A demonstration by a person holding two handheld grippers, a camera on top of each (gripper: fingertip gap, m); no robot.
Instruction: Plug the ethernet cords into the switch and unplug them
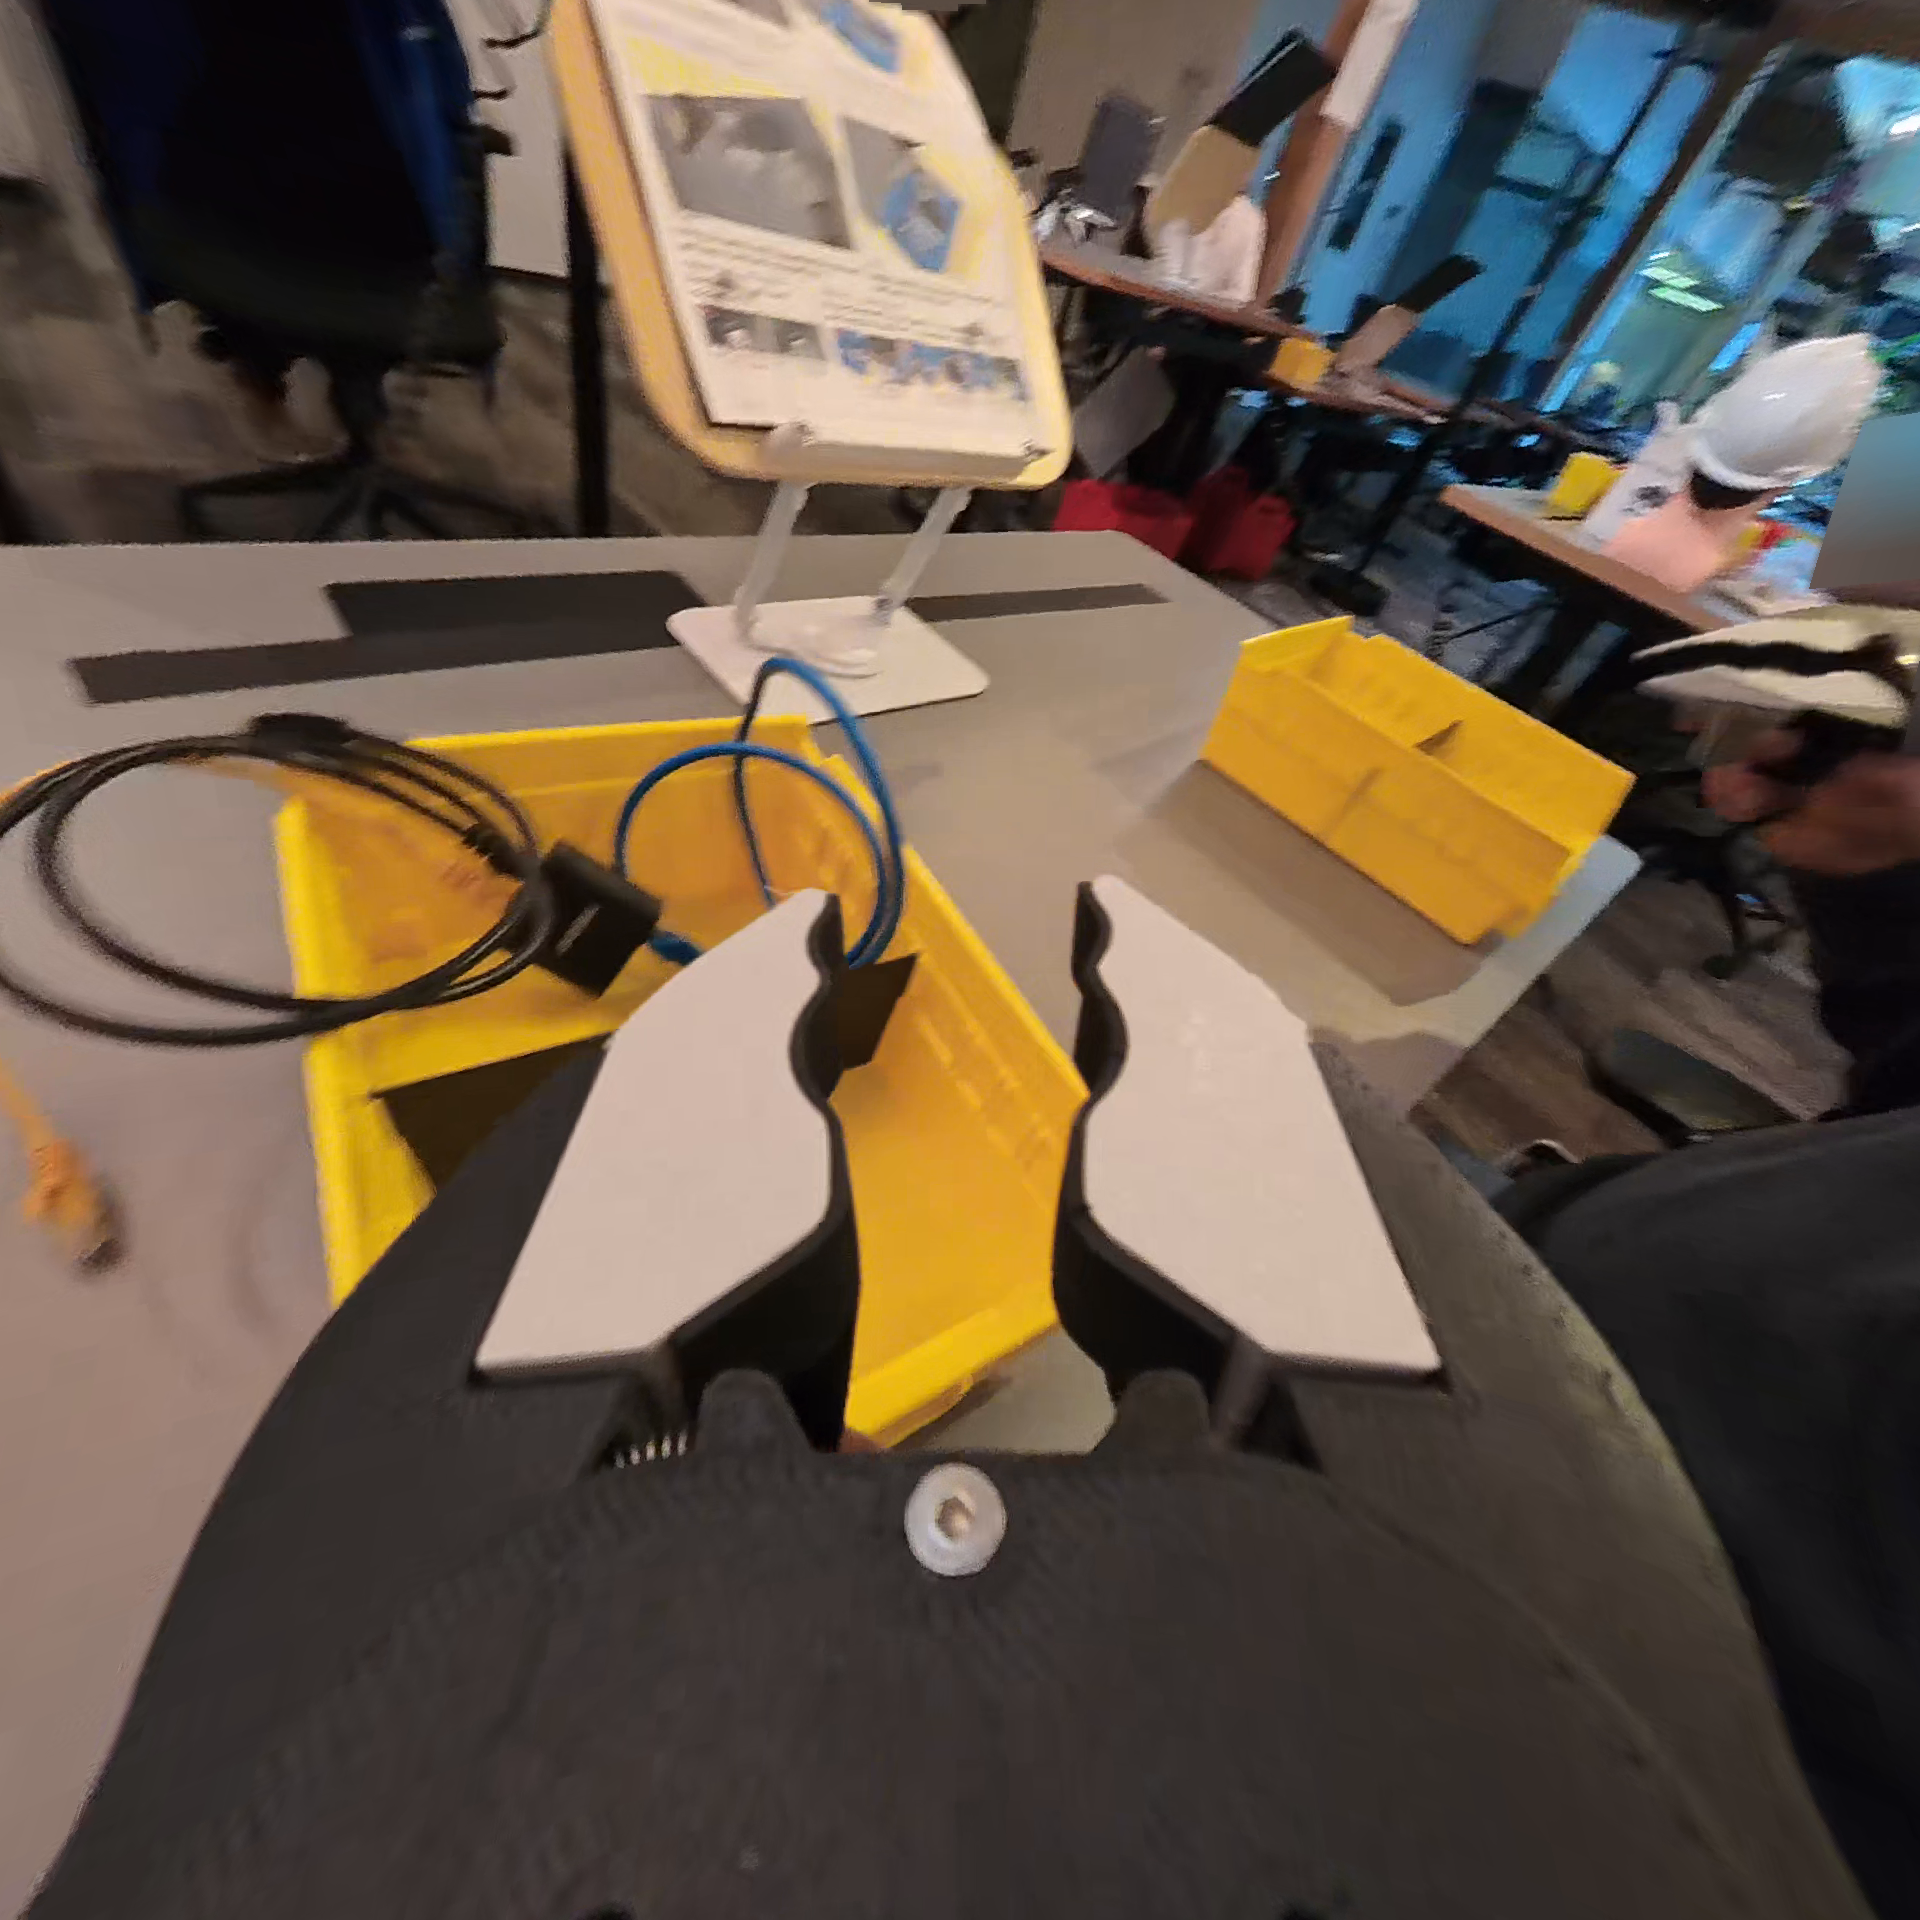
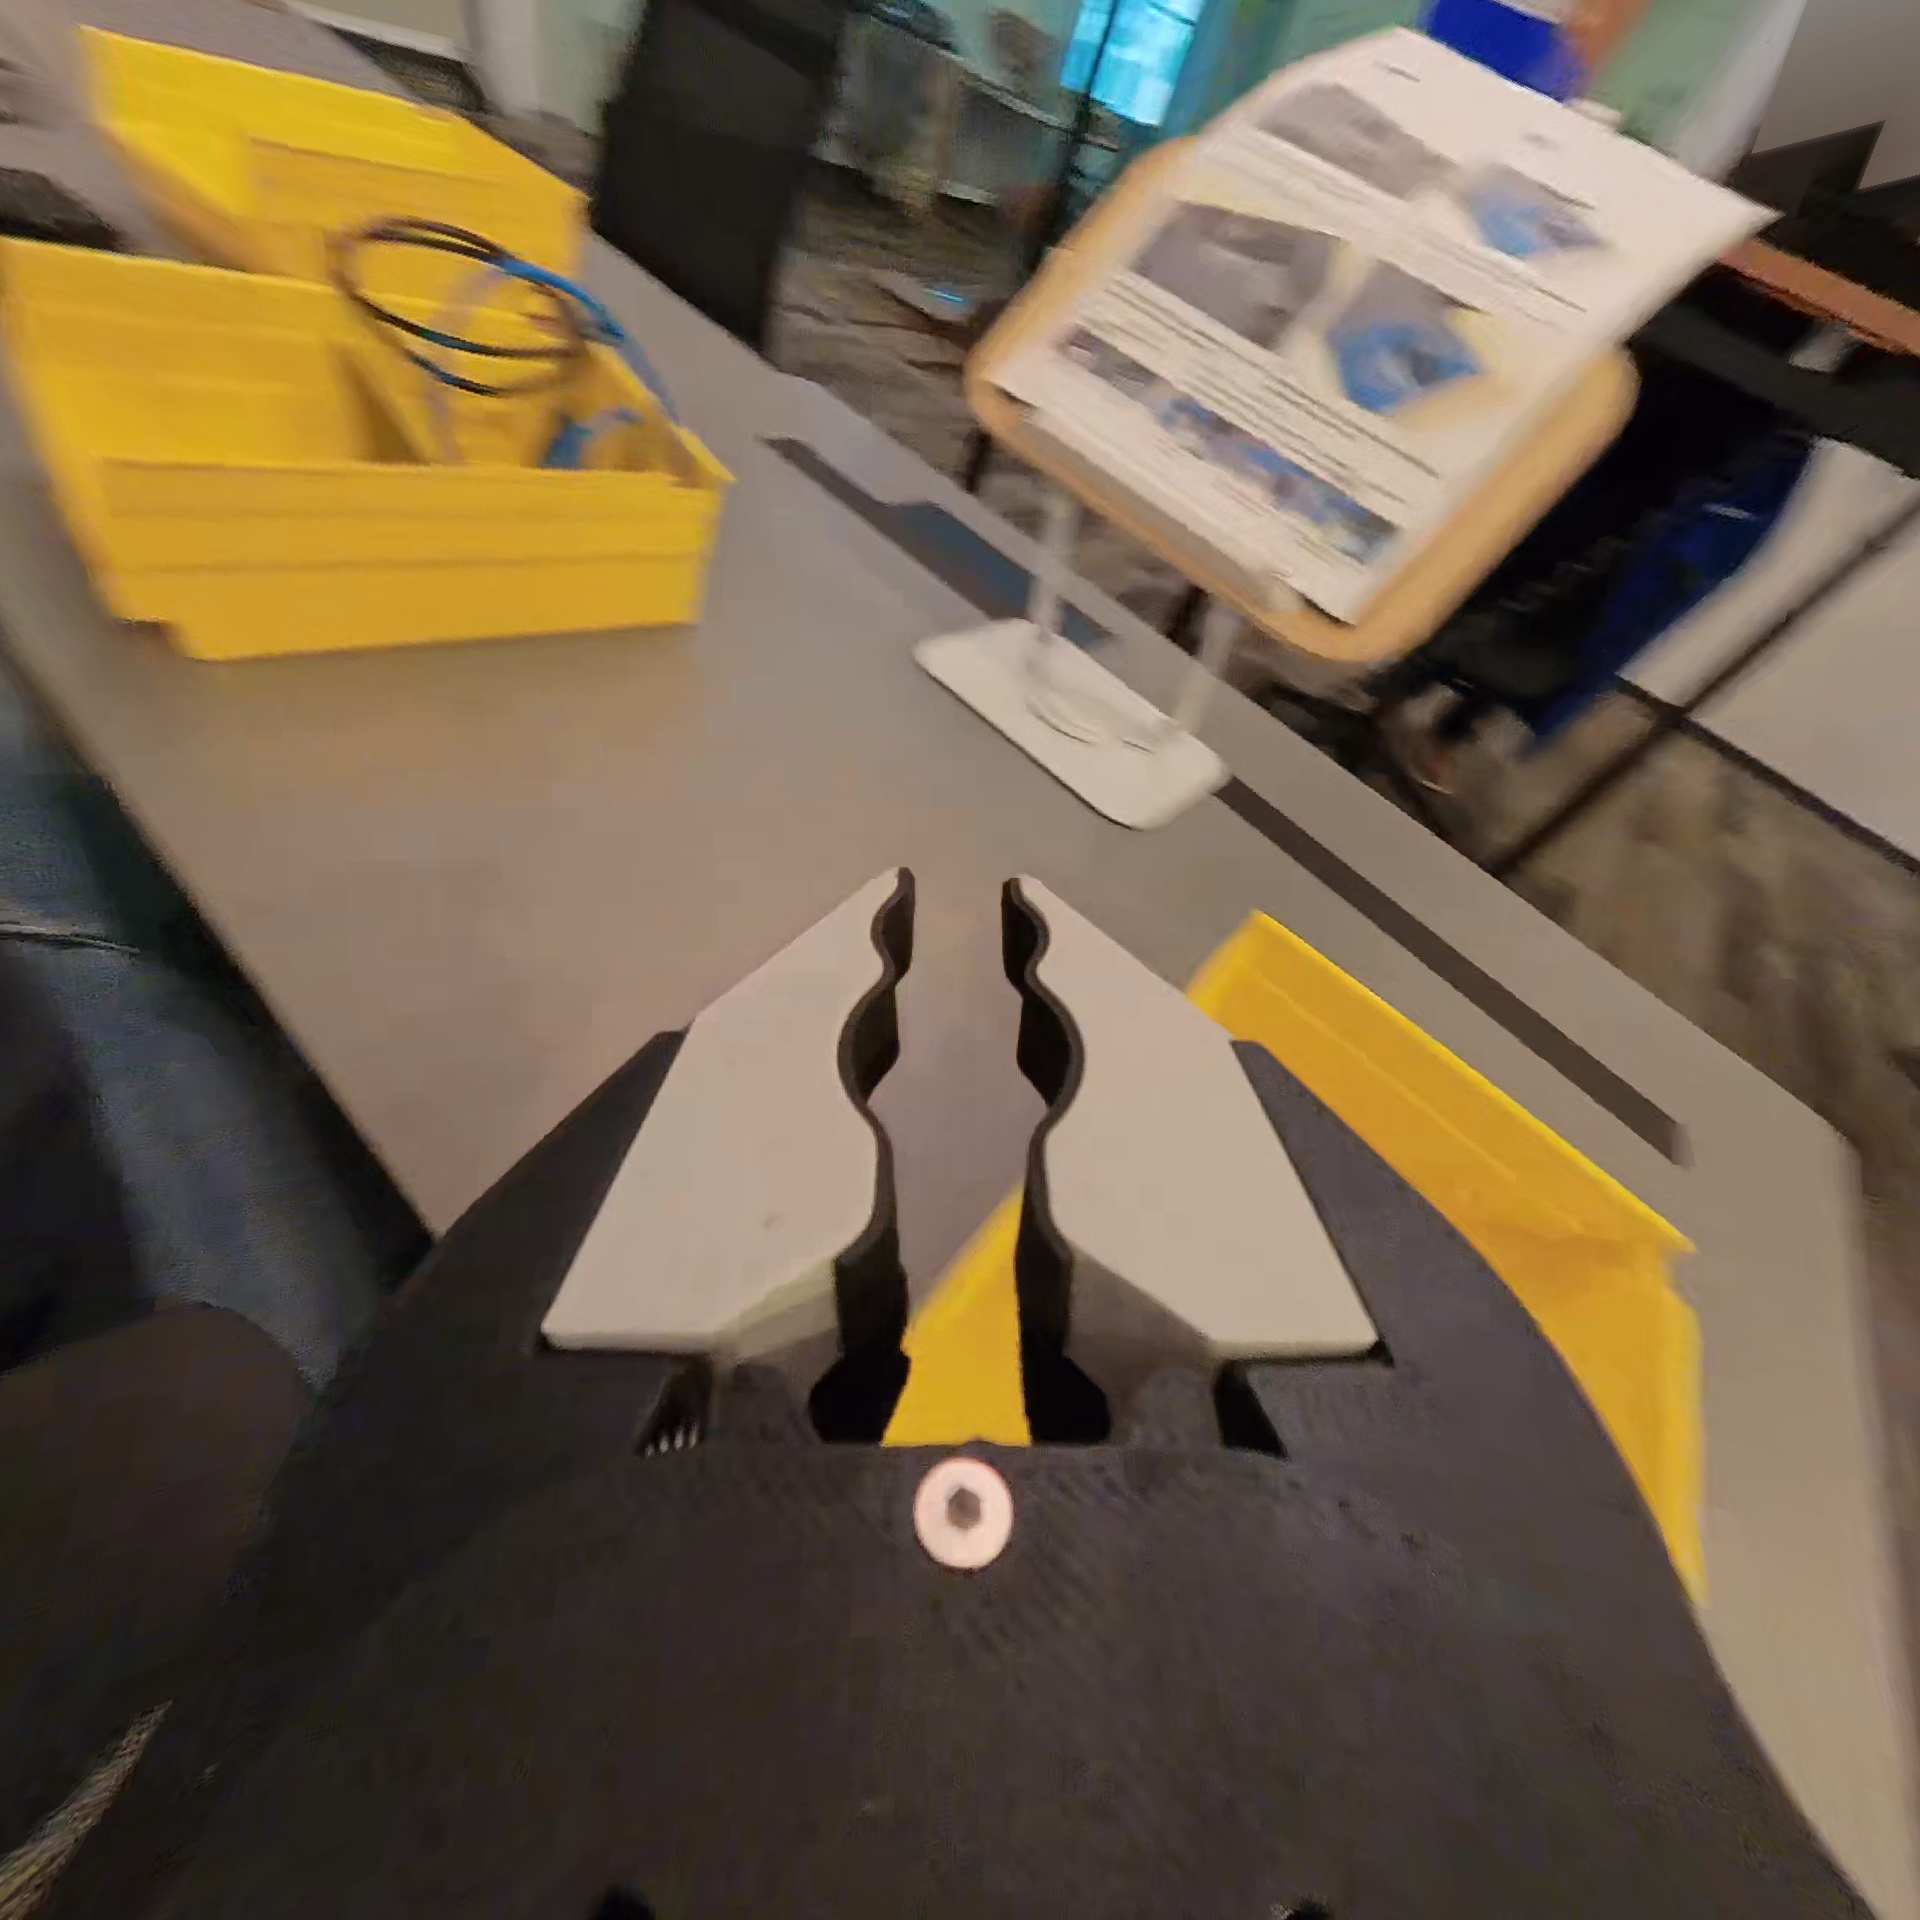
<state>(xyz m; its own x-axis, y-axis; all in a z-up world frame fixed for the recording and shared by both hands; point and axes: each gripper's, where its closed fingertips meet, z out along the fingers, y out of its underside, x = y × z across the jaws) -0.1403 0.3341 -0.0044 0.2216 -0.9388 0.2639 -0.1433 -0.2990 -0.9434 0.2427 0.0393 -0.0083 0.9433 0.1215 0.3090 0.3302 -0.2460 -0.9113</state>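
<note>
In the left wrist view, a small black box [image 1: 594, 928], apparently the switch, rests on the rim of a yellow bin [image 1: 966, 1122]. Its black cable [image 1: 156, 883] is coiled out to the left. A blue ethernet cord [image 1: 878, 821] loops up out of the bin. An orange ethernet plug [image 1: 64, 1179] lies on the grey table [image 1: 1018, 790] at far left. My left gripper [image 1: 956, 902] is open and empty above the bin's right wall. My right gripper [image 2: 958, 885] has its jaws narrowly apart and empty, over the table. The black and blue cords [image 2: 468, 312] show blurred in the bin at far left [image 2: 416, 540].
A second yellow bin [image 1: 1403, 790] sits near the table's right edge, and it lies under my right gripper in the right wrist view [image 2: 1455, 1164]. A paper stand [image 1: 831, 260] on a white base [image 1: 831, 665] stands at the back. A person's leg [image 2: 104, 1039] is at the left. My hands' fingertips stand some 50 cm from each other. The orange ethernet plug [image 1: 64, 1179] lies around 30 cm away from my left fingertips.
</note>
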